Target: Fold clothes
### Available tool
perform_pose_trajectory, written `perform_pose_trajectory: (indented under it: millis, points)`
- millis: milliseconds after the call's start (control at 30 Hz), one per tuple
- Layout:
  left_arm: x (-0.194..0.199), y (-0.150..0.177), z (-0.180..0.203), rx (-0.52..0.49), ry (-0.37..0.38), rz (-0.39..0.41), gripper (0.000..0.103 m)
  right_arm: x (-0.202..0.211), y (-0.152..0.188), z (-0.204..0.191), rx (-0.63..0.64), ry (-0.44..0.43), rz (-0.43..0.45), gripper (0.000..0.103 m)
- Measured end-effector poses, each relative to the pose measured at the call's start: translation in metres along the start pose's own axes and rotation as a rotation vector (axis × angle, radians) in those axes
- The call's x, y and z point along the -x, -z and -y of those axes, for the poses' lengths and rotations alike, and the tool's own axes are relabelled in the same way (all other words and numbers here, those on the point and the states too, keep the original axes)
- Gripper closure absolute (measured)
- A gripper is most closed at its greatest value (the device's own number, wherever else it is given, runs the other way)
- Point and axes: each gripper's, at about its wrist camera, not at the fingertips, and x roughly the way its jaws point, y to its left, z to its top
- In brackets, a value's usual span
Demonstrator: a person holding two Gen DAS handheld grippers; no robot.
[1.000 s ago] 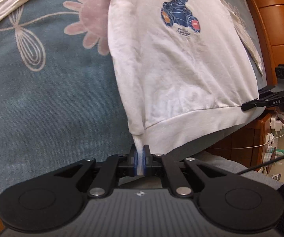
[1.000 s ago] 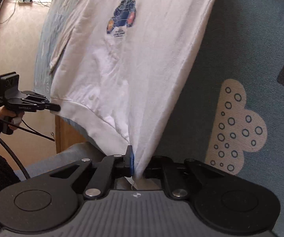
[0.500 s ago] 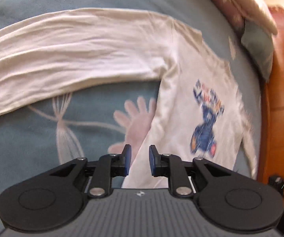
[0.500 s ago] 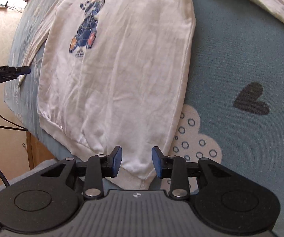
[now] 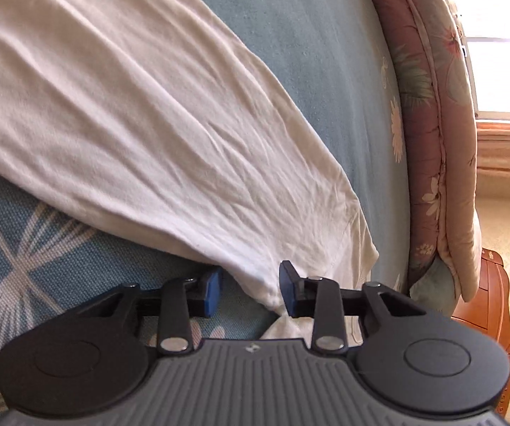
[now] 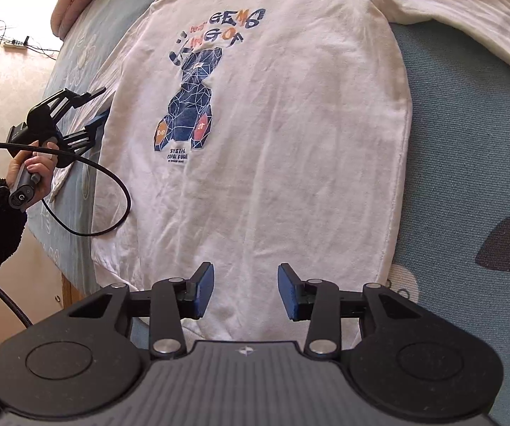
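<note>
Both tongs gape wide and grip nothing, the right gripper [image 6: 244, 289] hovering above the hem of the white sweatshirt [image 6: 272, 135] spread flat ahead on the blue bedspread [image 6: 467, 163], the left gripper [image 5: 249, 291] straddling its sleeve [image 5: 148, 113].

The sleeve [image 5: 141, 113] is running off the left wrist view's top and left edges, its cuff unseen. In the right wrist view the gripper [image 6: 245, 289] is covering the shirt [image 6: 265, 149] hem, and small print under the bear [image 6: 189, 106] is staying unreadable.
</note>
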Motion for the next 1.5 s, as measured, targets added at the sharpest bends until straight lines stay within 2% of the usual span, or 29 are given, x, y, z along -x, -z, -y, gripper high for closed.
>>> perform_pose_trajectory:
  millis: [33, 167, 200, 400, 500, 567, 667, 733, 833, 1000, 1167, 1200, 1233, 1267, 1400, 1500]
  points:
    - [0.001, -0.002, 0.005, -0.026, -0.019, 0.021, 0.097, 0.0, -0.002, -0.001, 0.003, 0.002, 0.003, 0.057]
    - [0.005, -0.014, 0.025, -0.125, -0.069, 0.107, 0.1, 0.003, -0.008, -0.003, 0.01, 0.007, 0.013, 0.057]
    - [0.005, -0.015, 0.027, -0.142, -0.069, 0.105, 0.1, 0.005, -0.009, -0.003, 0.01, 0.008, 0.015, 0.057]
    - [0.004, -0.018, 0.038, -0.226, -0.041, 0.039, 0.099, 0.009, -0.016, 0.005, -0.016, 0.032, 0.044, 0.057]
    - [0.004, -0.02, 0.044, -0.268, -0.027, 0.006, 0.088, 0.012, -0.02, 0.009, -0.048, 0.026, 0.084, 0.057]
    - [-0.002, -0.006, 0.047, -0.306, -0.022, -0.057, 0.084, 0.015, -0.023, 0.013, -0.075, 0.02, 0.11, 0.057]
    - [-0.017, 0.012, 0.04, -0.326, -0.044, -0.127, 0.084, 0.016, -0.028, 0.018, -0.106, 0.02, 0.134, 0.057]
    - [-0.024, 0.022, 0.035, -0.317, -0.03, -0.135, 0.084, 0.016, -0.031, 0.02, -0.111, 0.026, 0.139, 0.057]
    - [-0.034, 0.027, 0.039, -0.302, -0.013, -0.102, 0.084, 0.015, -0.035, 0.02, -0.113, 0.032, 0.146, 0.056]
    - [-0.038, 0.045, 0.065, -0.488, -0.084, -0.066, 0.078, 0.009, -0.039, 0.018, -0.118, 0.033, 0.157, 0.054]
    - [-0.039, 0.075, 0.092, -0.798, -0.228, -0.02, 0.082, 0.002, -0.041, 0.013, -0.107, 0.048, 0.16, 0.054]
    - [-0.039, 0.078, 0.095, -0.826, -0.247, -0.013, 0.082, 0.0, -0.041, 0.012, -0.104, 0.049, 0.159, 0.054]
    - [-0.038, 0.077, 0.095, -0.81, -0.251, -0.011, 0.087, 0.0, -0.042, 0.011, -0.101, 0.053, 0.159, 0.054]
    - [-0.035, 0.068, 0.093, -0.779, -0.252, 0.006, 0.095, 0.0, -0.042, 0.011, -0.099, 0.056, 0.158, 0.054]
    - [-0.016, 0.028, 0.08, -0.646, -0.259, 0.096, 0.096, 0.008, -0.041, 0.012, -0.09, 0.071, 0.166, 0.054]
    - [-0.016, 0.009, 0.073, -0.558, -0.212, 0.063, 0.093, 0.015, -0.04, 0.018, -0.091, 0.084, 0.172, 0.054]
